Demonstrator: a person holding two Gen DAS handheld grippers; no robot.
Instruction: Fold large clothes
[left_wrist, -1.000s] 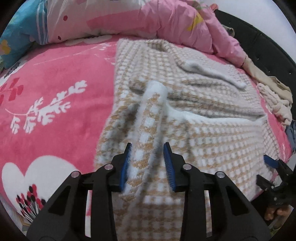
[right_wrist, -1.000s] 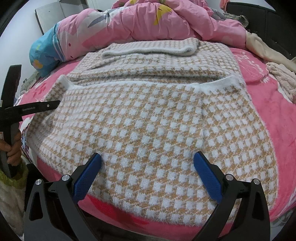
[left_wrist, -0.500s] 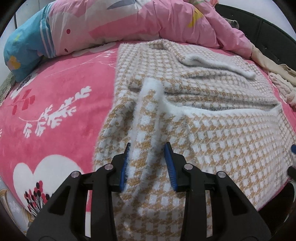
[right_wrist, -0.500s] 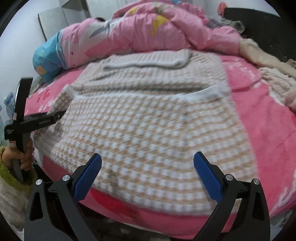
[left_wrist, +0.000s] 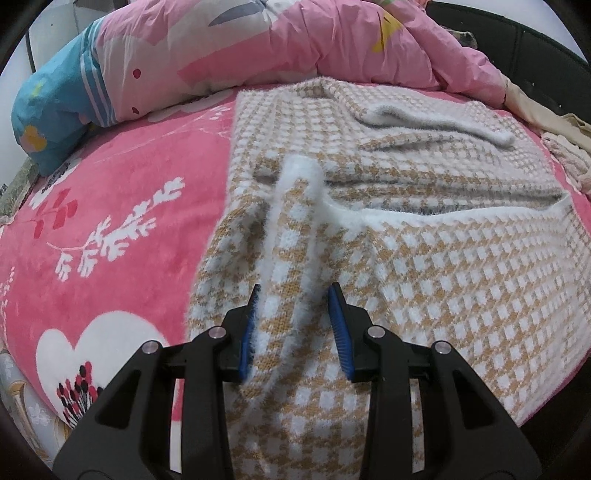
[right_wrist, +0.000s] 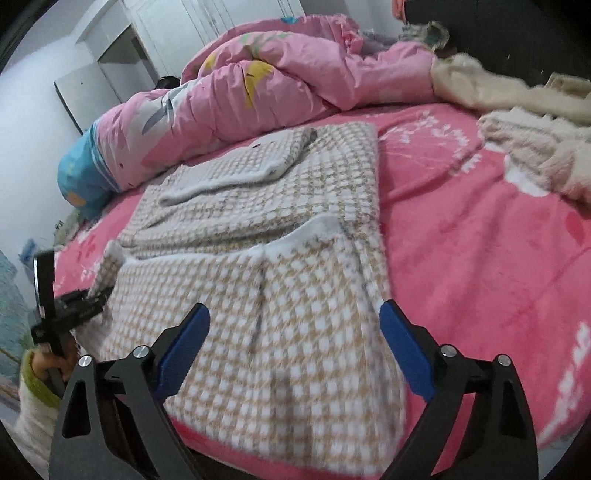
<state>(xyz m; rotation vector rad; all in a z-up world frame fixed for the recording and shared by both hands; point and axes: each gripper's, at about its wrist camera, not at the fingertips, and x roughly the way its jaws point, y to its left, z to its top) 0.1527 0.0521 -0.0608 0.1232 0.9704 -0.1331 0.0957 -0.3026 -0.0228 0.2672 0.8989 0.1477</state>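
Your left claw (left_wrist: 293, 325) pinches a raised ridge of the sweater (left_wrist: 424, 280) at its edge. Your right claw (right_wrist: 291, 349), wide but closing, hovers over the opposite edge; drop it there, grip, then lift together.

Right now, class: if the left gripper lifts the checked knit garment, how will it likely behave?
Probably floppy: the checked knit garment already ridges up between the left gripper pads. Likely clingy rather than slippery, given its fuzzy pile. The unheld side would probably sag and drag on the pink bedspread.
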